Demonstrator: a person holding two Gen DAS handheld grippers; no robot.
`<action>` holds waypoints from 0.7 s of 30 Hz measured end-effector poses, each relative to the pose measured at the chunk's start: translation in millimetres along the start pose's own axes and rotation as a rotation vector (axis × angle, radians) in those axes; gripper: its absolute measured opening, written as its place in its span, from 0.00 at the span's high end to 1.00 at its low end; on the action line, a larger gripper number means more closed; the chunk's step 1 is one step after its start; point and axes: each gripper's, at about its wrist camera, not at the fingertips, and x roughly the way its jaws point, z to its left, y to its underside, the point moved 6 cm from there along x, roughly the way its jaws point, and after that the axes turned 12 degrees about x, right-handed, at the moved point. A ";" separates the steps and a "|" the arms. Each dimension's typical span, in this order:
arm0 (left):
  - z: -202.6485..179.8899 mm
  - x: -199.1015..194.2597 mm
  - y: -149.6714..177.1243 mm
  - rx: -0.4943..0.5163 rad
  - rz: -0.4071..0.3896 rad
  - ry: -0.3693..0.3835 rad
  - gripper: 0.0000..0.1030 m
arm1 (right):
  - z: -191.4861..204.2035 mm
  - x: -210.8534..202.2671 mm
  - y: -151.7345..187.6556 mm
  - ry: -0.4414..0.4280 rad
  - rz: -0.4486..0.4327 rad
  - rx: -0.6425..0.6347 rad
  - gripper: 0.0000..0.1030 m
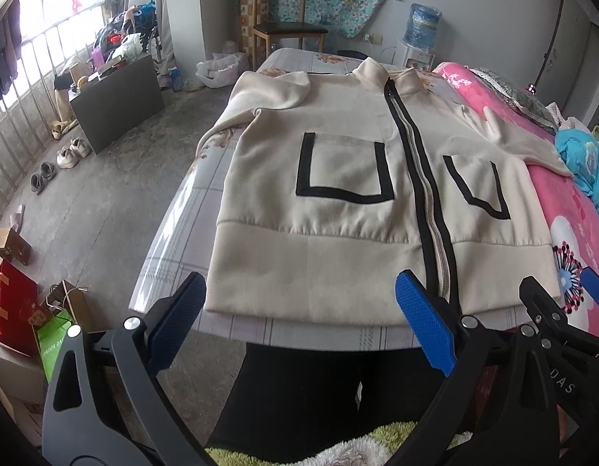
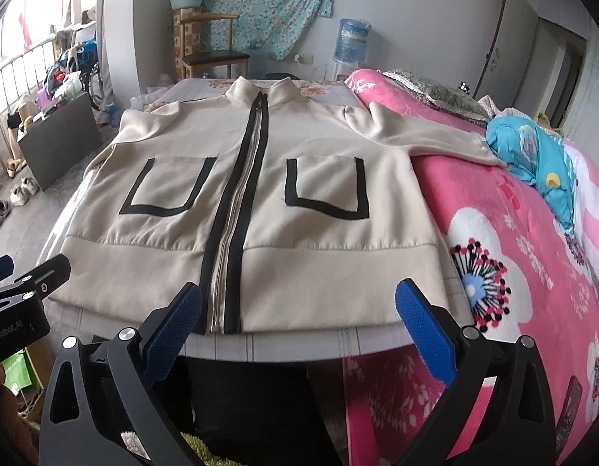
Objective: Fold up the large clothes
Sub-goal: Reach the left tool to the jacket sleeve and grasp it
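A beige zip-up jacket (image 1: 338,209) with a black zipper band and two black-trimmed pockets lies flat, front up, on the bed, collar far, hem near. It also shows in the right wrist view (image 2: 299,209). Its right sleeve (image 2: 427,132) stretches out over the pink blanket; the left sleeve (image 1: 237,116) hangs toward the bed's left edge. My left gripper (image 1: 299,322) is open and empty, just short of the hem left of the zipper. My right gripper (image 2: 299,330) is open and empty, just short of the hem by the zipper's lower end.
A pink flowered blanket (image 2: 513,272) and a blue bundle (image 2: 532,147) lie at the right of the bed. The checked bed sheet (image 1: 175,233) ends at the left edge. On the floor left are a dark box (image 1: 117,97), shoes and bags. A chair (image 1: 288,27) stands behind.
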 end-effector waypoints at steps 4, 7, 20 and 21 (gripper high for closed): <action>0.4 9.8 -9.8 0.007 0.010 -0.006 0.08 | 5.2 9.0 -7.1 0.009 0.004 -0.008 0.06; 0.4 17.4 -15.5 0.012 0.018 -0.012 0.08 | 8.1 18.7 -13.0 0.017 0.011 -0.013 0.06; 11.5 65.7 -48.6 0.037 0.030 -0.062 0.08 | 25.5 80.6 -37.7 0.014 0.065 -0.049 0.06; 13.3 69.1 -52.3 0.040 0.023 -0.060 0.08 | 28.7 86.8 -41.2 0.004 0.069 -0.056 0.06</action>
